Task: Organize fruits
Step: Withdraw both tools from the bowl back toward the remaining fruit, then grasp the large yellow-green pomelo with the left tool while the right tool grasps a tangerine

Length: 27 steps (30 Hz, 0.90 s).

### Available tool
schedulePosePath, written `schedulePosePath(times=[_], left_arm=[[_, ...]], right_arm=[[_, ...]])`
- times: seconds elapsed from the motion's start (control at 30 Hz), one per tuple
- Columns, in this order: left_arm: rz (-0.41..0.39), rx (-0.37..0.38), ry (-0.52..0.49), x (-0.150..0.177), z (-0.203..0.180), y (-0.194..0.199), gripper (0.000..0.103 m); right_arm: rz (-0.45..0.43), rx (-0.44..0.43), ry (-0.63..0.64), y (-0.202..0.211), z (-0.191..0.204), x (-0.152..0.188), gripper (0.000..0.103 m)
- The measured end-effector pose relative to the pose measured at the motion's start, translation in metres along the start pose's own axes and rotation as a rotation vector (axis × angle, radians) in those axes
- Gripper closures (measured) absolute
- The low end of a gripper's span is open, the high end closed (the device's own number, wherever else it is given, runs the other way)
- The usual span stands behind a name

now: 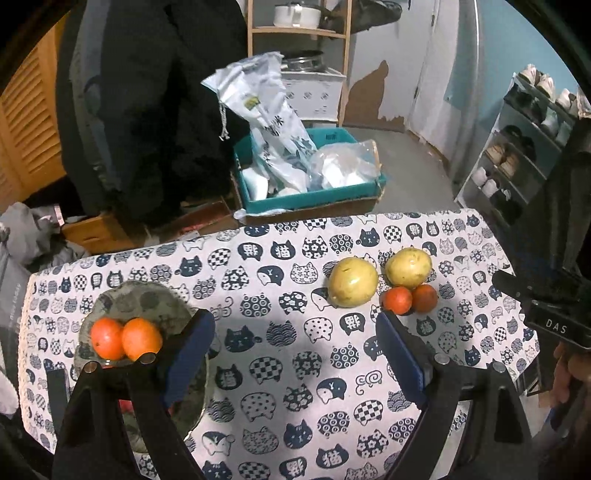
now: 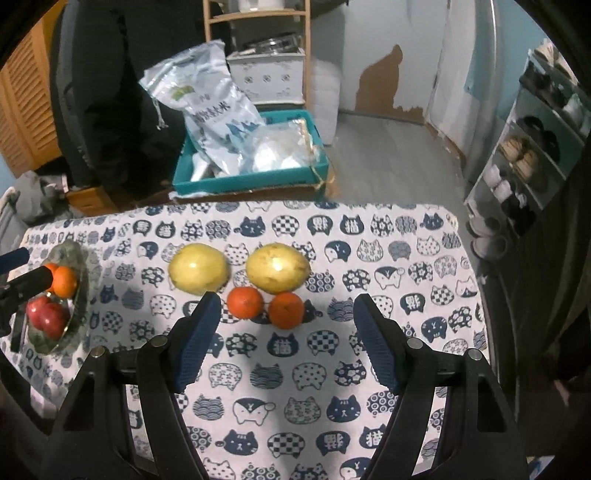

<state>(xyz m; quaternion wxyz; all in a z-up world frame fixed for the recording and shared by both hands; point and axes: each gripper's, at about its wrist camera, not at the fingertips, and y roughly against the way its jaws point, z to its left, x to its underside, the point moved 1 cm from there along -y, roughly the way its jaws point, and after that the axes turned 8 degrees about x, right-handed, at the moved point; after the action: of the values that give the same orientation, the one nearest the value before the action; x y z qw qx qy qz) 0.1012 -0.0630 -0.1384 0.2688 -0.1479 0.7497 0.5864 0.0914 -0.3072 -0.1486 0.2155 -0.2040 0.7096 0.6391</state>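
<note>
Nearest the right wrist camera, the right gripper (image 2: 284, 332) hangs over the tablecloth (image 2: 295, 387) with its two blue ribbed pads well apart and nothing between them. Just beyond its tips lie two oranges (image 2: 244, 302) touching side by side, and behind them two yellow, smooth-skinned round fruits (image 2: 198, 268), the right one (image 2: 277, 272) touching the oranges.

In the left wrist view the left gripper (image 1: 295, 328) also stands wide apart and empty, its left finger over the rim of a shallow glass dish (image 1: 147, 299) at the table's left side. That view shows two oranges in the dish (image 1: 125, 338). Only the right wrist view shows the red apples (image 2: 48, 315) lying in the dish nearer the camera, below the oranges. The left view alone shows the body of the right gripper at its right edge, with white letters reading "DAS" (image 1: 556, 326), and part of a hand (image 1: 569, 373) under it.

The cloth is white, printed with dark blue cat heads in checks, flowers, waves and Chinese characters, one being 猫.

Beyond the table's far edge a teal box (image 2: 251, 181) sits on the floor, holding a crinkled white and blue plastic bag (image 2: 207, 110) with printed Chinese writing too blurred to read, and a clear plastic bag (image 2: 280, 147). Farther back stand a wooden shelf (image 1: 295, 33) with a white pot (image 1: 295, 14), and a shoe rack (image 1: 517, 147) to the right.
</note>
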Motion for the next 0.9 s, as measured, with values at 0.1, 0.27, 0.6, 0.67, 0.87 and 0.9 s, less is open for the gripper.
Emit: schedulePosePath(times=[0.1, 0.27, 0.6, 0.67, 0.87, 0.9], left_arm=[[0.025, 0.000, 0.004, -0.001, -0.002, -0.019, 0.013], [0.073, -0.005, 0.014, 0.001, -0.004, -0.053, 0.013], [0.115, -0.033, -0.011, 0.005, -0.005, -0.100, 0.013], [0.121, -0.036, -0.018, 0.007, -0.004, -0.107, 0.013], [0.154, -0.037, -0.025, 0.012, 0.000, -0.127, 0.013], [0.159, -0.034, -0.022, 0.013, 0.001, -0.129, 0.013]], right_arm=[[0.030, -0.005, -0.009, -0.015, -0.003, 0.003, 0.028], [0.092, -0.018, -0.020, -0.047, -0.005, 0.009, 0.028], [0.195, -0.046, -0.040, -0.104, -0.004, 0.018, 0.032], [0.208, -0.047, -0.039, -0.113, -0.003, 0.019, 0.032], [0.246, -0.058, -0.035, -0.139, 0.002, 0.023, 0.034], [0.253, -0.062, -0.032, -0.143, 0.003, 0.024, 0.035]])
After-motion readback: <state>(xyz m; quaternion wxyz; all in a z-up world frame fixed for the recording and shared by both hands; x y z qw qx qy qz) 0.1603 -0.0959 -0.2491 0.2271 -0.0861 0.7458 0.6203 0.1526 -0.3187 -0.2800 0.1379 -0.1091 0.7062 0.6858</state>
